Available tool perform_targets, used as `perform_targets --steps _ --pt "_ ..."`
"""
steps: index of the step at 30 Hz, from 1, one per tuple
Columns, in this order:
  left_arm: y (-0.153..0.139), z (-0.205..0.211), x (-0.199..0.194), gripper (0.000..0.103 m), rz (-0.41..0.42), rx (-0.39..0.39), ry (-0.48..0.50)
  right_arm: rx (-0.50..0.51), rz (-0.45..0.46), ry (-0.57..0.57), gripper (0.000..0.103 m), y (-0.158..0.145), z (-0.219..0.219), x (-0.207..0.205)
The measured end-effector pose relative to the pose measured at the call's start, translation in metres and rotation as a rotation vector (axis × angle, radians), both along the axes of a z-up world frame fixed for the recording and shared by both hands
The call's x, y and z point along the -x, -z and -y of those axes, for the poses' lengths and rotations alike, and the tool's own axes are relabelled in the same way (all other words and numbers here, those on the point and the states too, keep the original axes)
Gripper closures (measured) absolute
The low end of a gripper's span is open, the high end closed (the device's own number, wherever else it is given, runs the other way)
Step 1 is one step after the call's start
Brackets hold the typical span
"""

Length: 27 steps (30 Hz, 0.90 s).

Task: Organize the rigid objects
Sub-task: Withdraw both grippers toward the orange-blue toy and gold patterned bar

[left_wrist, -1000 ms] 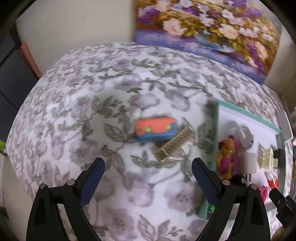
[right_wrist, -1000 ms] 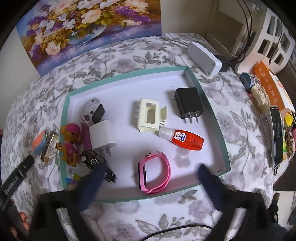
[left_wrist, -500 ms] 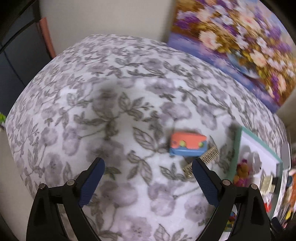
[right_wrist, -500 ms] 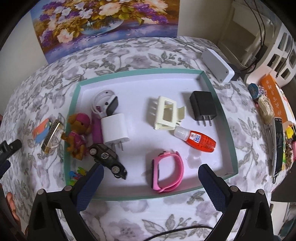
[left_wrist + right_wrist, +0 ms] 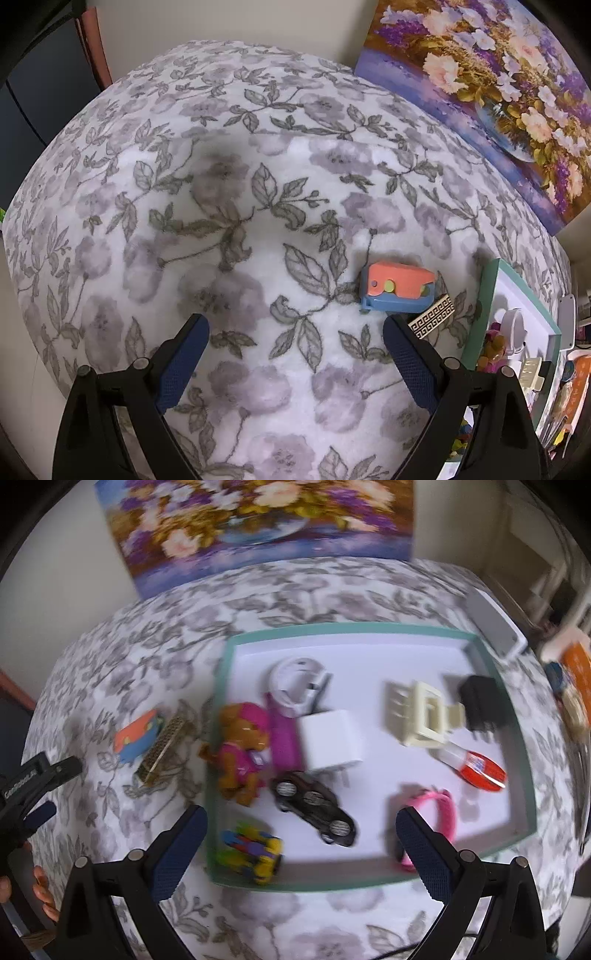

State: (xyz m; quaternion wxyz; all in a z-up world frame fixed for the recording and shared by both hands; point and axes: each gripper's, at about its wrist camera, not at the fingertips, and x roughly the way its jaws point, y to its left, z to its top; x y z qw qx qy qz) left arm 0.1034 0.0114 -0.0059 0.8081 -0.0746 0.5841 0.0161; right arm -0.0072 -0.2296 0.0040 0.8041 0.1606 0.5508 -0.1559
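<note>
An orange-and-blue toy block (image 5: 397,291) (image 5: 137,735) and a gold patterned bar (image 5: 431,322) (image 5: 161,748) lie on the floral cloth left of a teal-rimmed white tray (image 5: 221,686) (image 5: 480,306). My left gripper (image 5: 295,354) is open and empty above the cloth, with the block ahead of its right finger. My right gripper (image 5: 301,840) is open over the tray's near edge. In the tray lie a plush dog (image 5: 240,753), a black toy car (image 5: 314,808), a colourful toy (image 5: 253,851), a white charger (image 5: 332,740), a cream hair clip (image 5: 421,716), a black adapter (image 5: 480,703), a red bottle (image 5: 476,770) and a pink band (image 5: 439,812).
A flower painting (image 5: 498,92) (image 5: 258,528) leans on the wall behind the table. A white box (image 5: 495,624) and clutter sit right of the tray. The left gripper's tool (image 5: 29,794) and a hand (image 5: 40,890) show at the right wrist view's left edge.
The left gripper has swung left and back, so the block and bar slid toward its right finger. The right gripper moved left and closer over the tray's near-left part.
</note>
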Motion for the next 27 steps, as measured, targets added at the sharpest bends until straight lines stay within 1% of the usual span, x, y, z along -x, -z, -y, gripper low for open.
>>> perform_targets --steps 4,8,12,16,19,22,25,27 --pt "0.007 -0.003 -0.005 0.008 -0.033 -0.002 -0.019 -0.011 0.013 -0.057 0.0 0.001 -0.016 -0.016" --pt "0.013 -0.004 -0.012 0.008 -0.051 0.017 -0.044 -0.016 0.028 -0.119 0.0 0.001 -0.029 -0.035" --pt "0.019 -0.003 -0.021 0.008 -0.069 0.02 -0.052 0.008 0.045 -0.197 0.0 -0.001 -0.041 -0.054" --pt "0.025 -0.009 -0.029 0.008 -0.088 0.055 -0.094 0.039 0.055 -0.293 0.0 0.001 -0.052 -0.075" --pt "0.028 -0.01 -0.036 0.008 -0.093 0.047 -0.111 0.044 0.056 -0.345 0.0 0.005 -0.057 -0.089" --pt "0.034 -0.011 -0.042 0.008 -0.112 0.069 -0.126 0.033 0.065 -0.38 0.0 0.008 -0.061 -0.1" --pt "0.036 -0.014 -0.045 0.008 -0.116 0.061 -0.141 0.008 0.071 -0.402 0.0 0.014 -0.065 -0.109" --pt "0.036 -0.016 -0.045 0.008 -0.116 0.06 -0.149 -0.01 0.091 -0.419 0.0 0.016 -0.068 -0.111"
